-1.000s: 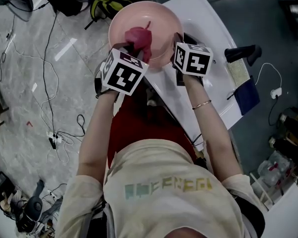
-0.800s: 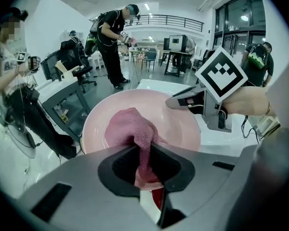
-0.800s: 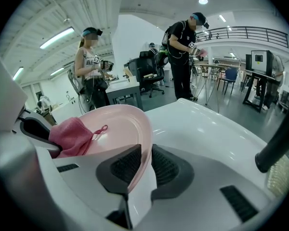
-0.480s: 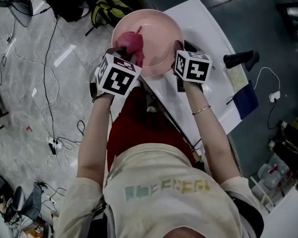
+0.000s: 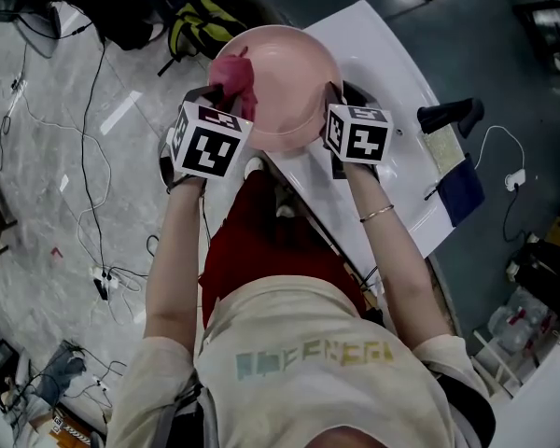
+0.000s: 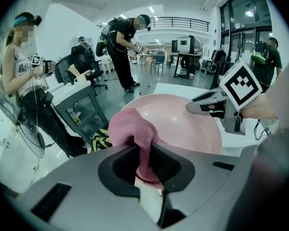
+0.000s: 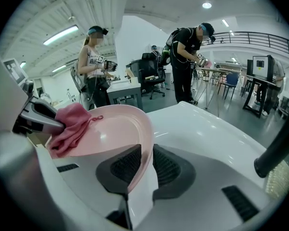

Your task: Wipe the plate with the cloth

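No word or number can be read for certain. The pale shirt [image 5: 313,353] in the head view bears a row of faded, many-coloured block letters across the chest, too blurred to spell out. The marker cube on the left [image 5: 208,147] and the marker cube on the right [image 5: 357,133] carry black-and-white square codes only, no letters. In the left gripper view, a bystander's top [image 6: 15,66] has dark print, too small to read.
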